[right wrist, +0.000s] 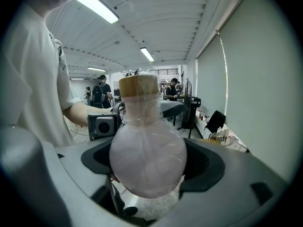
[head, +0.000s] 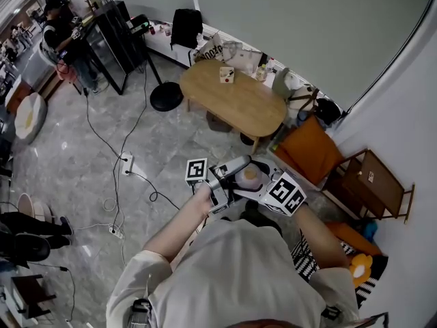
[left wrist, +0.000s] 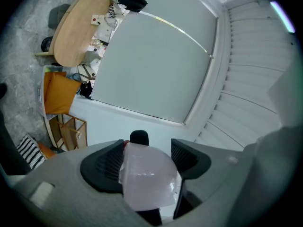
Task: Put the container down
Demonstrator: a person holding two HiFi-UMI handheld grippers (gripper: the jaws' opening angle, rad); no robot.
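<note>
The container (head: 250, 176) is a round, clear bottle (right wrist: 147, 160) with a cork stopper (right wrist: 138, 86), wrapped in thin plastic. I hold it in the air in front of my chest, between both grippers. My right gripper (right wrist: 147, 169) is shut on its bulb, its pads pressing both sides. In the left gripper view the left gripper (left wrist: 147, 162) is closed round the container's translucent wrapped body (left wrist: 147, 181). Seen from the head view, the left gripper (head: 231, 176) and right gripper (head: 265, 185) meet at the container, high above the floor.
An oval wooden table (head: 232, 98) with small items stands ahead. To its right are an orange chair (head: 311, 149) and a wooden rack (head: 372, 180). Cables and a power strip (head: 126, 164) lie on the marble floor at left. A person (head: 65, 36) stands far left.
</note>
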